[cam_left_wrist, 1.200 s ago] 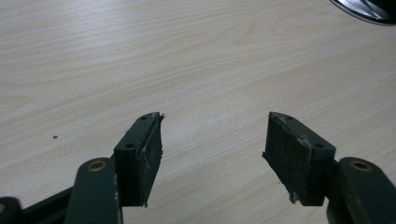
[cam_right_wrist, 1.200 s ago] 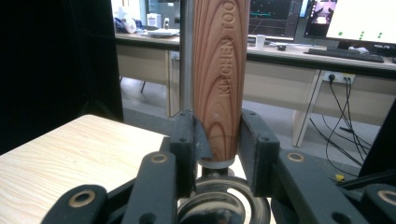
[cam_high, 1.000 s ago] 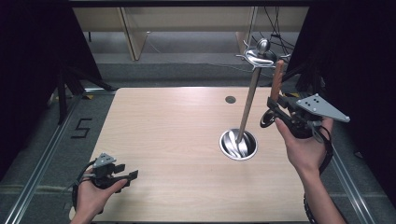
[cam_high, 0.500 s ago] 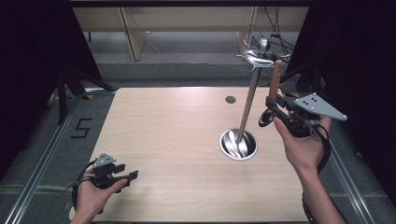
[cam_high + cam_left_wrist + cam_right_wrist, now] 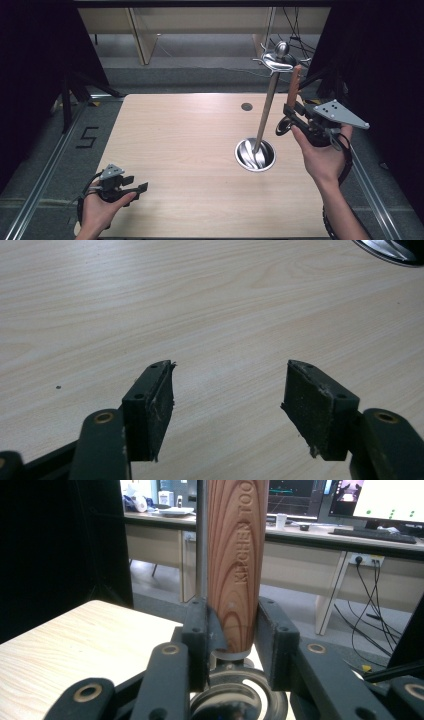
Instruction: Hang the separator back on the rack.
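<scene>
Right tongs [image 5: 294,116]: held up off the surface [image 5: 180,150] at its right side, jaws pinching a wooden handle [image 5: 293,86] near its lower end. In the right gripper view both pads press on the handle [image 5: 235,580] from either side; the handle stands upright between them, and its stamped lettering runs lengthwise. Just below the tongs [image 5: 231,652] in that view sits a dark, round, shiny part of the same utensil; what kind of head it is cannot be told.

Stand [image 5: 267,107]: a thin metal pole rising from a round metal base [image 5: 255,155] on the surface, just left of and below the right tongs. At the pole's top, a knob with hooks, level with the upper end of the handle and just to its left. Whether handle and hooks touch cannot be told. In the right gripper view the pole [image 5: 201,540] shows as a grey vertical bar right beside the handle's left edge.

Left tongs [image 5: 134,189]: low at the near left corner of the surface, well apart from the right tongs and the stand. Jaws spread wide, nothing between them; the left gripper view shows bare wood grain between the pads [image 5: 160,400] of the tongs [image 5: 229,402], and the rim of the base [image 5: 387,249] far beyond at upper right.

Small dark round spot [image 5: 246,106] on the surface, beyond the base, left of the right tongs.
</scene>
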Demonstrator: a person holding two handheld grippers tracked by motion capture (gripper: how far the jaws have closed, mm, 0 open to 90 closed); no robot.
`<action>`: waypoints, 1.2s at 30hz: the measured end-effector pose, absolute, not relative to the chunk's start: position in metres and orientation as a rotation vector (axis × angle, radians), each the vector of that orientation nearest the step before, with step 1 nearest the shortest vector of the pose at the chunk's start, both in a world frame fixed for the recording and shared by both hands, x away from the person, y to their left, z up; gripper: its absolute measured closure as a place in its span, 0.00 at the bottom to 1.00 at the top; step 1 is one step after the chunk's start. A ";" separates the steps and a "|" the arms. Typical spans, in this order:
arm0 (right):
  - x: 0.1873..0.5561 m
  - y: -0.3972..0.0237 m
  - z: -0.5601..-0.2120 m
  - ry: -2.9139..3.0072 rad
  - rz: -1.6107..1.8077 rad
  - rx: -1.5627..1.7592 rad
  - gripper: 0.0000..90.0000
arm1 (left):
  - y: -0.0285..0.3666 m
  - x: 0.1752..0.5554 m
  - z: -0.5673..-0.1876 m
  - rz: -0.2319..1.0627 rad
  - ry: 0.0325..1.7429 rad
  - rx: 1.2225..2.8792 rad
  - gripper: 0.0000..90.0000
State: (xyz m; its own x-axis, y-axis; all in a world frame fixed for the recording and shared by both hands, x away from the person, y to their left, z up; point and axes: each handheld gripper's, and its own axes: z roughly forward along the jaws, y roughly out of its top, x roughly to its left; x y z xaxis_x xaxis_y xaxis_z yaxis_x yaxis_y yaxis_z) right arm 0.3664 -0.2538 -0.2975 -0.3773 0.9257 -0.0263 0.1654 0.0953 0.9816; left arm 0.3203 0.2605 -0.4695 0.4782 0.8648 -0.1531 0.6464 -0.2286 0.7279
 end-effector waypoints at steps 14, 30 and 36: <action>0.368 -0.253 -0.301 1.680 1.337 1.099 0.78 | 0.261 0.320 -0.469 0.365 1.250 1.968 0.40; 0.368 -0.254 -0.302 1.687 1.322 1.097 0.77 | 0.260 0.320 -0.469 0.367 1.249 1.965 0.40; 0.369 -0.255 -0.302 1.684 1.311 1.086 0.72 | 0.260 0.320 -0.470 0.368 1.250 1.963 0.40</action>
